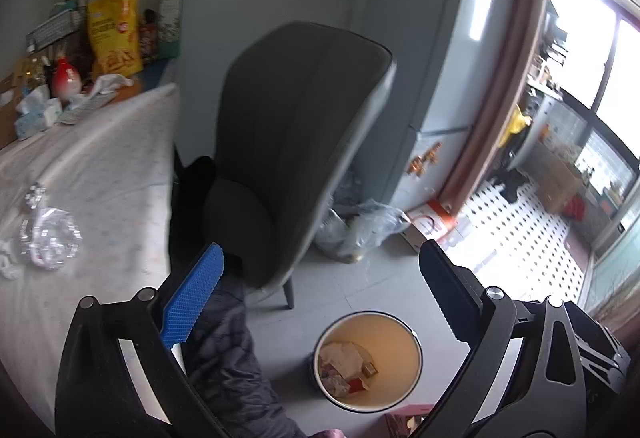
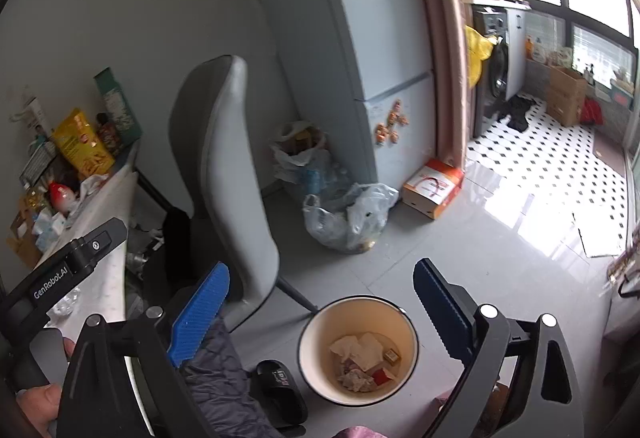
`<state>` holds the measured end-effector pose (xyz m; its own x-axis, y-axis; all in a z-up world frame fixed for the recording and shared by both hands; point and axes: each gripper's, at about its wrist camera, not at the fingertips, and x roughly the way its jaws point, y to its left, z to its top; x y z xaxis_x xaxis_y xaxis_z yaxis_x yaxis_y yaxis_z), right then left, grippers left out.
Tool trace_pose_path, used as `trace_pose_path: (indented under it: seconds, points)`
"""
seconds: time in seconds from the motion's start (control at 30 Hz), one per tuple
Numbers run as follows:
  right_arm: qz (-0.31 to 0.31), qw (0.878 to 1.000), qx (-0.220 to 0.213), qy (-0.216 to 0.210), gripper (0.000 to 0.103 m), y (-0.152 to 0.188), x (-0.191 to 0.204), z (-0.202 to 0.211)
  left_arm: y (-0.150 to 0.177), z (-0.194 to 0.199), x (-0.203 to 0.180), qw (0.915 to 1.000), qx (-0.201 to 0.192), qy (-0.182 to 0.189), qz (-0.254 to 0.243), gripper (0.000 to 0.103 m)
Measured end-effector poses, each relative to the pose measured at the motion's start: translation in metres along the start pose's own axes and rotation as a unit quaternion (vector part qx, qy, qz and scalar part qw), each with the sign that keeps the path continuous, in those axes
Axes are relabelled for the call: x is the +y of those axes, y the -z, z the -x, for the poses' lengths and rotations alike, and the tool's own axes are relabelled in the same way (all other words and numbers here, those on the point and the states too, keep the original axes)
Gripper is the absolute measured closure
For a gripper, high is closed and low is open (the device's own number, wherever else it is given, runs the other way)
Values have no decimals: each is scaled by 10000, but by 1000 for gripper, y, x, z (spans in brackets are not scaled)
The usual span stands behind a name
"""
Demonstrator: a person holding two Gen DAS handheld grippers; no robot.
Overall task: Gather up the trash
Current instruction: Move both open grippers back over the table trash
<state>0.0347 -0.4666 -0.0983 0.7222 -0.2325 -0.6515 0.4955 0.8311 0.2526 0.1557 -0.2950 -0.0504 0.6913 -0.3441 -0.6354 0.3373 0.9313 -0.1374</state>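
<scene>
Nearest, both grippers hang over the floor with nothing between their fingers: the left gripper (image 1: 320, 294) has its jaws spread wide, and the right gripper (image 2: 320, 306) likewise, each empty. Just below and ahead of both sits the round waste bin (image 2: 308, 366), open-topped, already holding crumpled tissue (image 2: 360, 348) and small packets; a black slipper (image 2: 280, 386) lies just beside it. The trash not yet collected, 2 or so crumpled clear wrappers (image 1: 50, 234), lies on the white-covered table (image 1: 100, 166), up and to the left of the left gripper, seen only in the left wrist view. That puts the left hand nearer; I judge the coming move a leftward swing over the table edge, past the grey chair (image 1: 296, 142). Farther off stand a clear plastic bag (image 2: 348, 218) and the fridge (image 2: 360, 38).
</scene>
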Motion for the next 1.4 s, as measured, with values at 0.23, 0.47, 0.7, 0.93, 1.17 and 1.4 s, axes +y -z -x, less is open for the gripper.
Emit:
trace_pose_path:
  seconds: [0.23, 0.47, 0.7, 0.93, 1.17, 1.4]
  points:
    - [436, 9984, -138, -320, 8, 9, 62, 28, 4, 40, 53, 9989, -268, -204, 325, 6]
    - [862, 9936, -374, -620, 8, 20, 128, 67, 6, 85, 112, 9945, -669, -498, 629, 6]
    - [1283, 9857, -486, -980, 8, 31, 193, 93, 11, 125, 171, 9882, -894, -838, 919, 6]
    - [1576, 9776, -495, -1307, 8, 43, 245, 107, 19, 157, 225, 9802, -1021, -1174, 1224, 6]
    - [1822, 9688, -370, -1639, 8, 55, 281, 109, 31, 176, 259, 9700, -1133, -1534, 1506, 6]
    - [2081, 9622, -206, -1745, 8, 67, 315, 96, 48, 172, 296, 9618, -1026, -1731, 1859, 6]
